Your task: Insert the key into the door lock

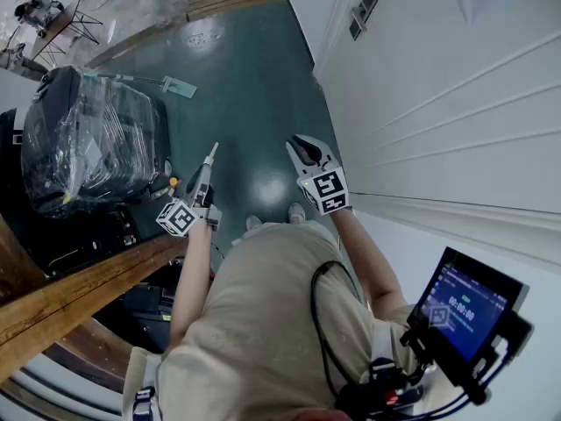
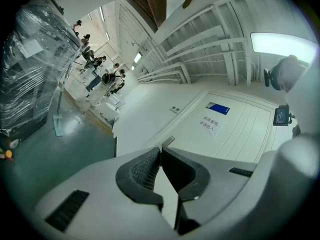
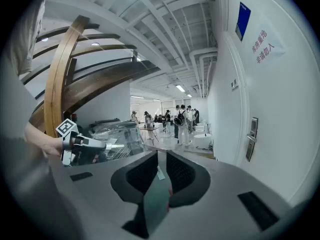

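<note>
My left gripper (image 1: 209, 163) is held out over the green floor, left of the white door (image 1: 456, 121), and is shut on a small metal key (image 1: 212, 150). In the left gripper view the pads of that gripper (image 2: 161, 151) meet and the key's tip (image 2: 168, 141) sticks out past them toward the door (image 2: 235, 129). My right gripper (image 1: 302, 149) is nearer the door; its jaws (image 3: 160, 156) show a narrow gap with floor seen through it. The lock plate with its handle (image 3: 253, 137) is on the door at the right. The right gripper view also catches the left gripper (image 3: 82, 145).
A dark machine wrapped in plastic (image 1: 88, 139) stands at the left, with a wooden beam (image 1: 79, 296) below it. A floor squeegee (image 1: 175, 84) lies beyond. A small screen (image 1: 465, 310) hangs at my right side. Several people (image 3: 182, 119) stand far down the hall.
</note>
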Action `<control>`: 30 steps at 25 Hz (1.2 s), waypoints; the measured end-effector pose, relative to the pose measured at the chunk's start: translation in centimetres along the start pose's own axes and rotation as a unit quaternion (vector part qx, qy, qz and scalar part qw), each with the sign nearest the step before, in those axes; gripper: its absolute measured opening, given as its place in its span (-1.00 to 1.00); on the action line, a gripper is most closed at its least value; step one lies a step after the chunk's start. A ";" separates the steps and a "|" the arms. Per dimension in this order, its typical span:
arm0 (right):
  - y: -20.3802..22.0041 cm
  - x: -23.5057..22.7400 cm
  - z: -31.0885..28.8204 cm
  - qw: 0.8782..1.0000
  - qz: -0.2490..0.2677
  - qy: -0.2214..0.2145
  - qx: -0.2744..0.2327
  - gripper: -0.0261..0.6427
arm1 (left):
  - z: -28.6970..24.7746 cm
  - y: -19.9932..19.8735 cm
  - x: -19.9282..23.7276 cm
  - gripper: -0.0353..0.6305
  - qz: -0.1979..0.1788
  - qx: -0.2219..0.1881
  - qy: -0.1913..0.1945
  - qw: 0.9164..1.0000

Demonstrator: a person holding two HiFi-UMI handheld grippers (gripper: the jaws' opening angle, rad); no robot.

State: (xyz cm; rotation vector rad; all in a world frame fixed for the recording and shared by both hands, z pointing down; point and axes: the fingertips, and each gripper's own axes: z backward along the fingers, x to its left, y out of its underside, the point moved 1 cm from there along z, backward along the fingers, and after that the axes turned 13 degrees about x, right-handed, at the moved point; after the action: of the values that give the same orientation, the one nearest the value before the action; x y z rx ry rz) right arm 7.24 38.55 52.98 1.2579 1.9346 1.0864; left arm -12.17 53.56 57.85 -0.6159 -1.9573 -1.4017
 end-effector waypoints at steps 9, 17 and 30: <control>0.2 -0.6 0.6 1.000 0.002 0.004 -0.005 -0.74 | -0.2 0.9 -0.1 -0.79 0.003 0.001 -0.009 1.000; -0.3 -1.6 0.9 1.000 -0.016 0.001 -0.017 -0.74 | -1.0 1.5 -0.5 -0.79 0.002 0.003 -0.008 1.000; 1.2 -7.4 5.5 0.999 -0.025 -0.007 -0.036 -0.74 | -6.7 4.5 -5.0 -0.79 0.008 0.008 -0.002 1.000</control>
State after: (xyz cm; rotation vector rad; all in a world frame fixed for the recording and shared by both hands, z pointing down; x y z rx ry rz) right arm 15.08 33.77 51.59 1.1688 1.8893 1.1097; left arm -4.10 48.59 58.58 -0.6270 -1.9610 -1.3737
